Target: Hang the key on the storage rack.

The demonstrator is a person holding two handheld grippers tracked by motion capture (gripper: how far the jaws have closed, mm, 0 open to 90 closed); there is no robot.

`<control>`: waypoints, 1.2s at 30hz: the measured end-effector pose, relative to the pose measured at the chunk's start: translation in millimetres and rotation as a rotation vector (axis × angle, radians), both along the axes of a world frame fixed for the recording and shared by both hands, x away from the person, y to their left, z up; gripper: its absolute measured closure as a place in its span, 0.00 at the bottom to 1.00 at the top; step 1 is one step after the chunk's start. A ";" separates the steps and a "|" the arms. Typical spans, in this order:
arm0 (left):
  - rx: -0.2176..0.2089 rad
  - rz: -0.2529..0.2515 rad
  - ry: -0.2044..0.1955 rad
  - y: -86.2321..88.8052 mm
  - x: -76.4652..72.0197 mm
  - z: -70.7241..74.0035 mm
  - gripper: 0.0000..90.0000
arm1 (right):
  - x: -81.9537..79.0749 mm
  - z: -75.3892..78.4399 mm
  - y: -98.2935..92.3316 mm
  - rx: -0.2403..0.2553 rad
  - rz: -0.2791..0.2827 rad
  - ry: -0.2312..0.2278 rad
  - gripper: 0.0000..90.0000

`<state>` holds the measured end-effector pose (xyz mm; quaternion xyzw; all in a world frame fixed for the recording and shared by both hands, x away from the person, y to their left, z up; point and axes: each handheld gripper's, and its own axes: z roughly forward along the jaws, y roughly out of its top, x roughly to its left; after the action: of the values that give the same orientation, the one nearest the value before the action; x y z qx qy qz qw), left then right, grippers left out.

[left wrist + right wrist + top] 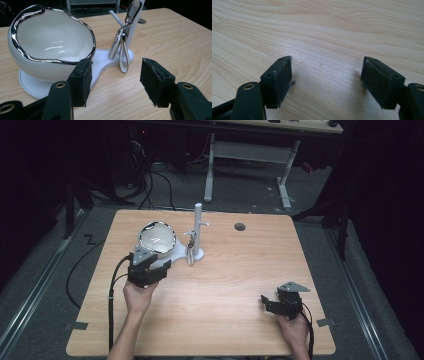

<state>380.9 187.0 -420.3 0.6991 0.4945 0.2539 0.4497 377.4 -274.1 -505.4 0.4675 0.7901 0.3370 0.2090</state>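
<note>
Bowl [156,238] left of post [198,227] on shared base [105,58], keys [119,41] hanging from post.

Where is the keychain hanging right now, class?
In the left gripper view, the keychain hangs from the white post, right of the white bowl, beyond the open left gripper.

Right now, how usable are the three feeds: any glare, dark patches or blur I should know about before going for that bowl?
High view: table evenly lit, surroundings nearly black, the bowl small and soft. Left gripper view: sharp on the bowl, bright streaks of glare on its chrome rim and glossy inside; near jaws slightly soft. Right gripper view: wood grain crisp, faint shadows beside the pads, no glare.
</note>
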 end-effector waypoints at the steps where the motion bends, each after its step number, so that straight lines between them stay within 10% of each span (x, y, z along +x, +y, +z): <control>1: 0.002 0.001 0.002 0.4 -0.5 -0.9 0.48 | 0.0 0.0 0.0 0.000 0.000 0.000 0.28; 36: -0.056 -0.013 -0.009 10.9 -24.5 -3.7 0.48 | 0.0 0.0 0.0 0.000 0.000 0.000 0.28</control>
<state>356.5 197.9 -424.0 0.6880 0.4950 0.2403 0.4732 377.4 -274.1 -505.4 0.4674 0.7901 0.3371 0.2091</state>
